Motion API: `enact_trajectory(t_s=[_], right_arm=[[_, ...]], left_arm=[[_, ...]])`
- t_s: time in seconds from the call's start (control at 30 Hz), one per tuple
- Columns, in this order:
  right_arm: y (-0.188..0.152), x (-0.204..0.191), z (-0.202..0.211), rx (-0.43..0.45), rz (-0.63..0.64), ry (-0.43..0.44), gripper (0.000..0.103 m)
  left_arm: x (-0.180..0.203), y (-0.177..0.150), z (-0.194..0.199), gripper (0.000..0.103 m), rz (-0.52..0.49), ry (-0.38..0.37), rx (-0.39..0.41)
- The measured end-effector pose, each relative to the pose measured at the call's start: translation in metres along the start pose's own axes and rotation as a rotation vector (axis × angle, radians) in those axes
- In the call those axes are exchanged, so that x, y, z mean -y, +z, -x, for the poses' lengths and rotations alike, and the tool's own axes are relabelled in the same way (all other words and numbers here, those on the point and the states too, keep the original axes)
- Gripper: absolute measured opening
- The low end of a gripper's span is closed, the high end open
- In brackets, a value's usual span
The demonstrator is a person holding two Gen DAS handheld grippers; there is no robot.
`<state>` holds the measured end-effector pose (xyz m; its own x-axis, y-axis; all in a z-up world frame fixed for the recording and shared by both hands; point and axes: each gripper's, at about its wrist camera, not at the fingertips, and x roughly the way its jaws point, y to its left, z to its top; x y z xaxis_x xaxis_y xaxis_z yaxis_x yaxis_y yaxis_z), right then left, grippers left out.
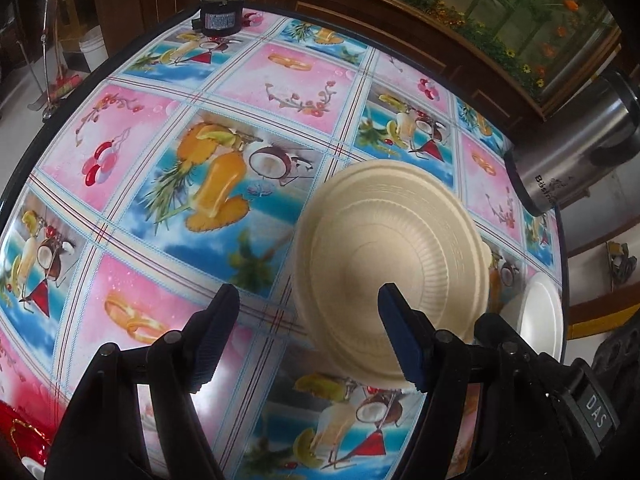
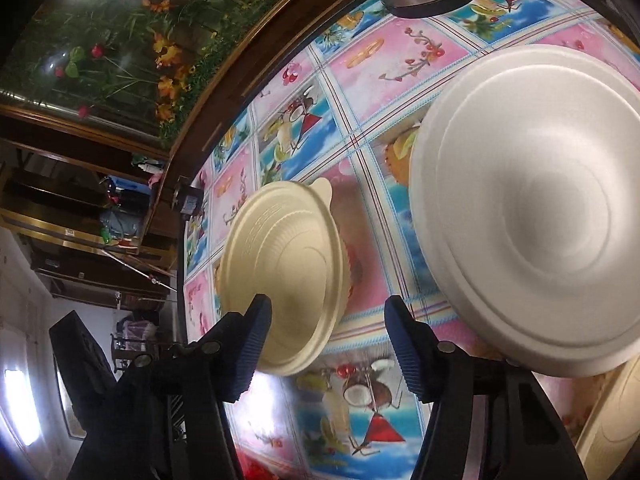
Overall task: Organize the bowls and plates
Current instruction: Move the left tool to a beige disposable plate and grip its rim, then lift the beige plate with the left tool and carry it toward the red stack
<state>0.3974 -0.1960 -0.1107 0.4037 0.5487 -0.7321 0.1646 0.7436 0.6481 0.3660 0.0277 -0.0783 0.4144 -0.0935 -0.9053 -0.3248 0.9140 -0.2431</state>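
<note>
Left wrist view: my left gripper (image 1: 308, 336) gapes, unclenched, over the cream bowl (image 1: 390, 256) near the table (image 1: 160, 92) edge.
Right wrist view: my right gripper (image 2: 326, 344) grasps nothing; white plate (image 2: 528, 216) lies beside the bowl.

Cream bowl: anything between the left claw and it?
Nothing visible. The cream bowl lies just ahead of the open left claw, one finger already over its near rim; only bare tablecloth lies around.
</note>
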Motion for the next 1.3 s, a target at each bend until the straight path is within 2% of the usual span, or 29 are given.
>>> enact_trajectory(t_s=[0.03,0.1,0.17,0.33,0.4,0.47,0.53,0.83,1.3], right_arm=[[0.001,-0.001,-0.001,0.002,0.005,-0.005,0.058],[0.002,-0.003,-0.005,0.007,0.021,-0.032,0.05],[0.003,-0.004,-0.009,0.001,0.025,-0.041,0.047],[0.001,-0.005,-0.017,-0.002,0.041,-0.068,0.035],[0.0,-0.005,-0.021,-0.013,0.05,-0.08,0.022],[-0.001,-0.004,-0.023,-0.017,0.052,-0.079,0.017],[-0.004,-0.004,-0.022,-0.018,0.058,-0.069,0.01],[-0.024,-0.004,-0.002,-0.009,0.069,-0.038,0.01],[-0.101,-0.001,0.068,0.047,0.138,-0.013,0.011]], left_arm=[[0.0,0.001,-0.002,0.065,-0.001,-0.001,-0.002],[0.001,0.002,-0.008,0.062,0.0,-0.002,-0.012],[0.001,0.003,-0.012,0.056,-0.002,0.006,-0.011],[0.002,0.001,-0.021,0.024,-0.029,0.032,-0.033],[0.002,-0.001,-0.023,0.021,-0.028,0.026,-0.046],[0.004,-0.003,-0.023,0.014,-0.044,0.03,-0.045],[0.005,-0.006,-0.021,0.014,-0.054,0.039,-0.038],[-0.003,-0.029,0.008,0.014,-0.057,0.022,-0.023],[-0.014,-0.106,0.07,0.014,-0.089,-0.006,0.051]])
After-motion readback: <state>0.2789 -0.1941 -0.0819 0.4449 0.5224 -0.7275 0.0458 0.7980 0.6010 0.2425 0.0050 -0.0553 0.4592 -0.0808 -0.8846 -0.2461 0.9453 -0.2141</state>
